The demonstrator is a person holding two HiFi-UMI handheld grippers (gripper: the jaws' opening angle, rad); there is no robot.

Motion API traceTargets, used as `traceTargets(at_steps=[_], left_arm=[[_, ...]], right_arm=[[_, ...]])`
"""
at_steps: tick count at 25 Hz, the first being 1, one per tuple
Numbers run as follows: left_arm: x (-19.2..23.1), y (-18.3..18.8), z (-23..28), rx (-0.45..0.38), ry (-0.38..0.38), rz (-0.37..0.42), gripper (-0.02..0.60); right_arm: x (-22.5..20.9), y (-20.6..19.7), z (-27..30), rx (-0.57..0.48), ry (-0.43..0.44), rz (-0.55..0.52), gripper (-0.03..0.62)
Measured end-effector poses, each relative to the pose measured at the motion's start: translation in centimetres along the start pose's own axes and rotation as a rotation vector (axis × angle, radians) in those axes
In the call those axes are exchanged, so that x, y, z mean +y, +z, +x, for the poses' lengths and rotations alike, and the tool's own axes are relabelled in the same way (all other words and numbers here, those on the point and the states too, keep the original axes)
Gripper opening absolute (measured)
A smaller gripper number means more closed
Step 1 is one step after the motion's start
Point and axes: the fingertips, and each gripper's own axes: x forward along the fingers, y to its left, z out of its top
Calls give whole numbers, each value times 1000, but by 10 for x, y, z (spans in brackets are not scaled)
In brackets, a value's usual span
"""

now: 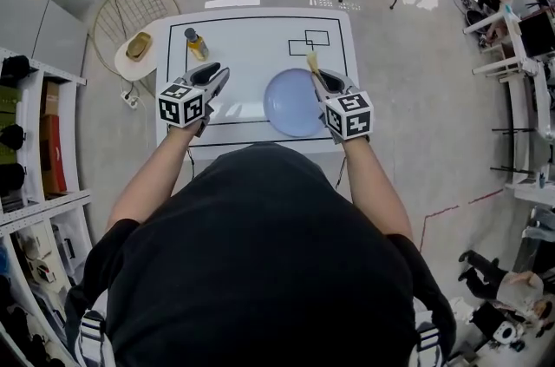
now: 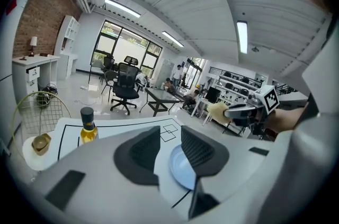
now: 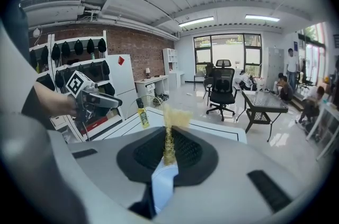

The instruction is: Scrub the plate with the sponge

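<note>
A pale blue plate (image 1: 290,103) lies on the white table (image 1: 251,36), right of its middle. Just above the plate's right rim, my right gripper (image 1: 319,81) is shut on a thin yellow sponge (image 1: 312,59), which sticks out past the jaws. In the right gripper view the sponge (image 3: 170,127) stands squeezed between the pads, with the plate (image 3: 161,183) below. My left gripper (image 1: 221,72) hovers over the table left of the plate, open and empty. The left gripper view shows a gap between its jaws (image 2: 170,133), the plate (image 2: 183,167) beyond them and the right gripper (image 2: 238,112) with the sponge (image 2: 217,110).
A small bottle of yellow liquid (image 1: 196,43) stands at the table's back left. A round side table with a yellow dish (image 1: 139,47) and a wire frame (image 1: 130,9) sit off the left edge. Shelves (image 1: 35,148) line the left side.
</note>
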Motion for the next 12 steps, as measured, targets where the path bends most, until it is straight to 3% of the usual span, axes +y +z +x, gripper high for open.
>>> traceTargets(at_steps=[12], left_arm=[[1,-4,-6,-8,12,-24,127]], right_arm=[[-4,-4,-6,10,-4,8,29]])
